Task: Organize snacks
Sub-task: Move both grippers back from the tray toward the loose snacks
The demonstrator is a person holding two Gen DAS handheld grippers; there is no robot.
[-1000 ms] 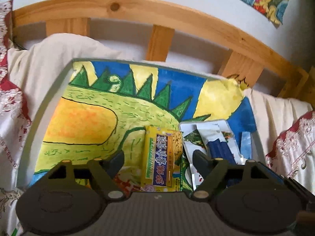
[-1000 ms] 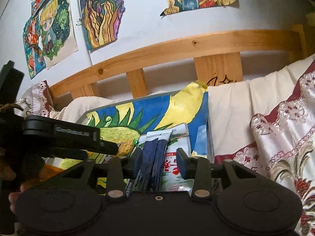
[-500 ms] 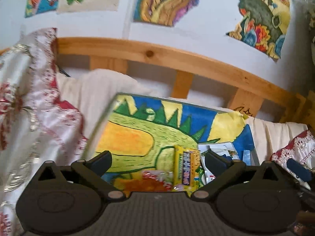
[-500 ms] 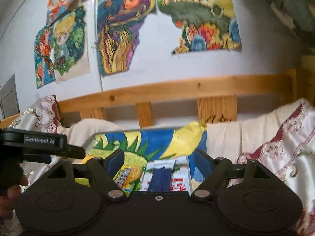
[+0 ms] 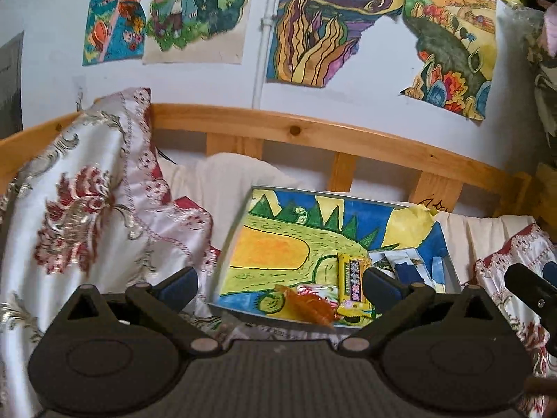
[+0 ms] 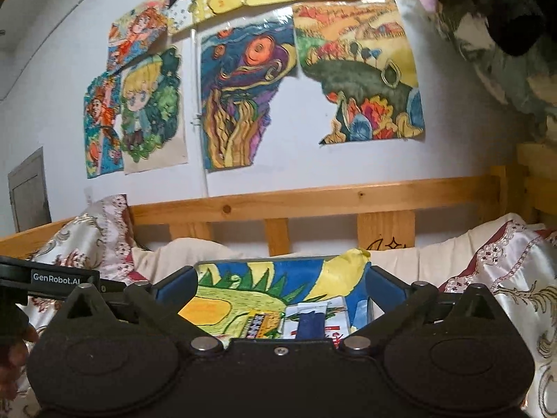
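A flat tray lined with a green, yellow and blue painting (image 5: pixel 278 244) lies on the bed. At its near right end lie a yellow snack packet (image 5: pixel 353 287), an orange packet (image 5: pixel 310 308) and blue-and-white sachets (image 5: pixel 407 268). My left gripper (image 5: pixel 280 284) stands open and empty, short of the tray's near edge. My right gripper (image 6: pixel 280 284) hangs above the tray (image 6: pixel 243 278); its jaws are opening, and nothing is between them. Below it lie the blue sachet (image 6: pixel 310 322) and the yellow packet (image 6: pixel 259 325).
A wooden bed rail (image 5: pixel 313 132) runs behind the tray, under a wall of paintings (image 6: pixel 243 97). A red-and-white patterned quilt (image 5: pixel 80 209) is heaped on the left and another fold (image 6: pixel 504 278) on the right. A cream sheet (image 5: pixel 226 181) lies around the tray.
Both grippers have drawn back from the tray and risen, so more of the wall shows. The right jaws have spread wide from beside the blue sachets. The left jaws have also widened.
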